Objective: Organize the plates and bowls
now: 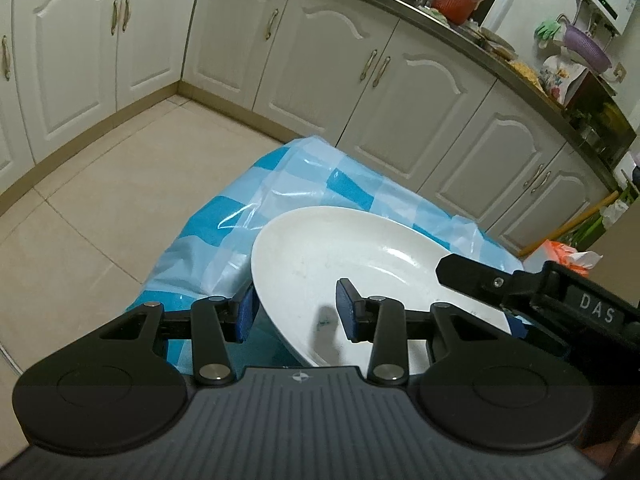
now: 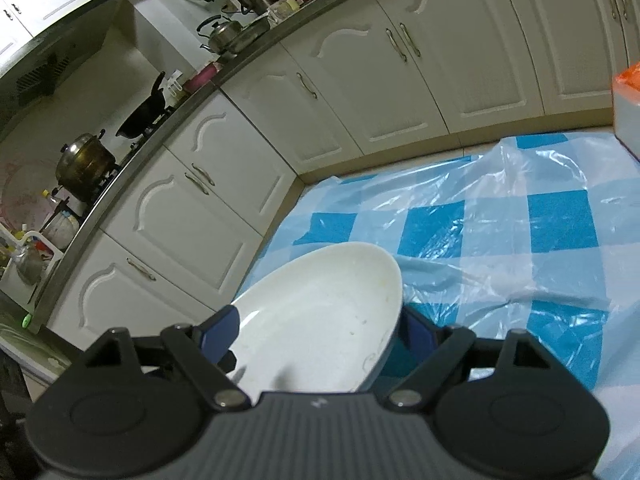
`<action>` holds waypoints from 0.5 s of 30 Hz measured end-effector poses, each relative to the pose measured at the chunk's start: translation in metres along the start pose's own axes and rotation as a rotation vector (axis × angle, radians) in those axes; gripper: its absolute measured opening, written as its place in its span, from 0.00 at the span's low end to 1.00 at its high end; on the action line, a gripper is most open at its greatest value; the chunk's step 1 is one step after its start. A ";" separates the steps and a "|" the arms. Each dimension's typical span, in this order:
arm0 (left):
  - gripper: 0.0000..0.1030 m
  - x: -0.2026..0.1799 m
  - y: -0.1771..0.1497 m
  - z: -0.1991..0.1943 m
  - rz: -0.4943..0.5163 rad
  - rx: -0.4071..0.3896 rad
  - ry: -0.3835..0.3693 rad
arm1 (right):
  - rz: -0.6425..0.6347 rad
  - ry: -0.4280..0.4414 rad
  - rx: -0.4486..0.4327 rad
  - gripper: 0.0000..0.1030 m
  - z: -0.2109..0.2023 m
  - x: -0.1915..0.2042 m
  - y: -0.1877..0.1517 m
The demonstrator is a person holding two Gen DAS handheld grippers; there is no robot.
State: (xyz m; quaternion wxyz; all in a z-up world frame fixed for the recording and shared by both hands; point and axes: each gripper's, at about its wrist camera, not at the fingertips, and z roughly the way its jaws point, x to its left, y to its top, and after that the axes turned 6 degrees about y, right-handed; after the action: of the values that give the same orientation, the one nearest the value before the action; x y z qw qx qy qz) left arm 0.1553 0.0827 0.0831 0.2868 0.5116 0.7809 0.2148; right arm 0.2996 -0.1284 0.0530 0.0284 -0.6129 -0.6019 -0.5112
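White plate [image 1: 320, 256] is sitting tilted between both grippers: left gripper [image 1: 298, 312] and right gripper [image 2: 316, 334] are each straddling its rim, jaws parted.

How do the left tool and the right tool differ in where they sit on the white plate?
The left tool straddles the plate's left rim; the right tool reaches in from the opposite side. The left tool's pads stand clearly apart, one inside the plate, one outside; one pad of the right tool is partly hidden behind the rim, so its closure is unclear. Both are black with blue pads, on the same plate over the checked cloth.
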 end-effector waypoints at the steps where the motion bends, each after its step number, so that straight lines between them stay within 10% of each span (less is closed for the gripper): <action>1: 0.43 0.000 0.000 -0.002 0.001 -0.004 -0.002 | 0.002 0.002 -0.003 0.83 -0.003 0.001 -0.001; 15: 0.43 0.002 -0.007 -0.027 0.000 -0.018 -0.011 | -0.026 0.044 -0.018 0.83 -0.032 0.015 -0.013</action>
State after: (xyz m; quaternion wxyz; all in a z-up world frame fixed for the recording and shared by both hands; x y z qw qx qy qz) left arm 0.1316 0.0808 0.0986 0.2959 0.5101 0.7774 0.2190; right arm 0.2671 -0.1352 0.0704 0.0295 -0.5937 -0.6045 -0.5303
